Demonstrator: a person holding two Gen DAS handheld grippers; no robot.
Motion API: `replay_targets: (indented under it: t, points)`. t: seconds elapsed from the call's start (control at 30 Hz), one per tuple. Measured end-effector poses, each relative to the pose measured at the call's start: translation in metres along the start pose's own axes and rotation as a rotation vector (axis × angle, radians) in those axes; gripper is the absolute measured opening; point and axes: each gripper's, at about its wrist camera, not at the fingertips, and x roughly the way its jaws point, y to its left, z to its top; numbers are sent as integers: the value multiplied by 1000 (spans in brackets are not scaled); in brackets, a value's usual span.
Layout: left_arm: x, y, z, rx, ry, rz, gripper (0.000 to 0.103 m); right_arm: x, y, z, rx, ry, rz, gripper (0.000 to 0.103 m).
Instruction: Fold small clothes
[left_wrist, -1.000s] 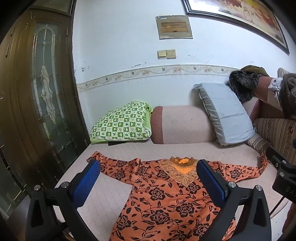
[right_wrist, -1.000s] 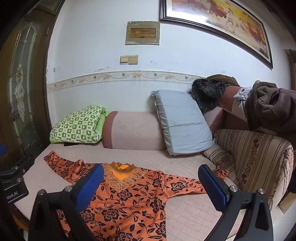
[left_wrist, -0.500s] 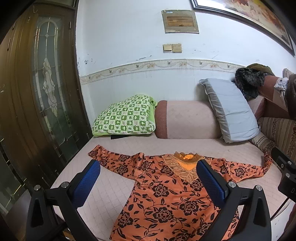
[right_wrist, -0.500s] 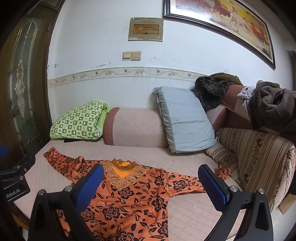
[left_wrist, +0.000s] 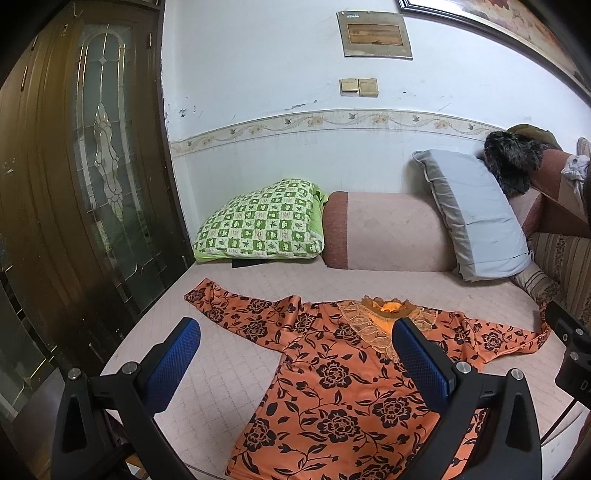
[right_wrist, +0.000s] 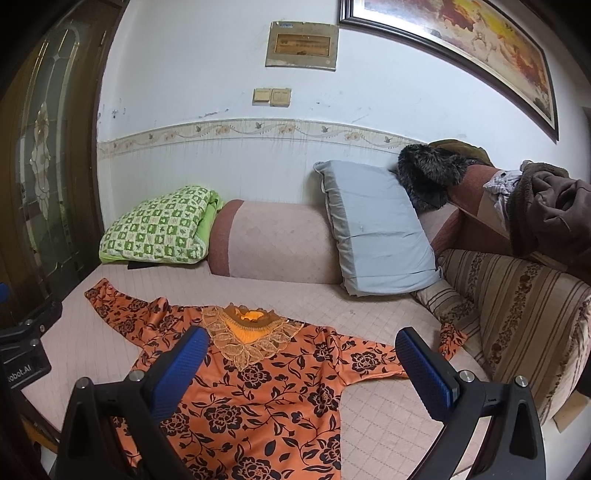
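An orange top with black flowers (left_wrist: 332, 391) lies flat on the pink quilted bed (left_wrist: 229, 354), sleeves spread left and right, lace collar toward the pillows. It also shows in the right wrist view (right_wrist: 266, 391). My left gripper (left_wrist: 295, 362) is open and empty, held above the top's left shoulder and sleeve. My right gripper (right_wrist: 301, 365) is open and empty, above the collar and right sleeve. Neither touches the cloth.
A green checked pillow (left_wrist: 262, 221), a pink bolster (left_wrist: 384, 230) and a grey pillow (left_wrist: 476, 214) line the wall. A striped sofa arm (right_wrist: 517, 306) with coats stands at the right. A dark glass-paned door (left_wrist: 92, 177) stands at the left.
Both grippers have tilted down and drawn nearer the bed, so the top shows fuller and further out in view. Both stay open and empty.
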Motion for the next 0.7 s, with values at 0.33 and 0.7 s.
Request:
replay_targets:
  t: [0.33,0.7]
  points:
    - [1,7,1,-14,-7,23,103,6,5,-2,-10,13,9,103]
    - [-2,8,3,-12,-12,26,103,5,3,-3,-2,23,11,103]
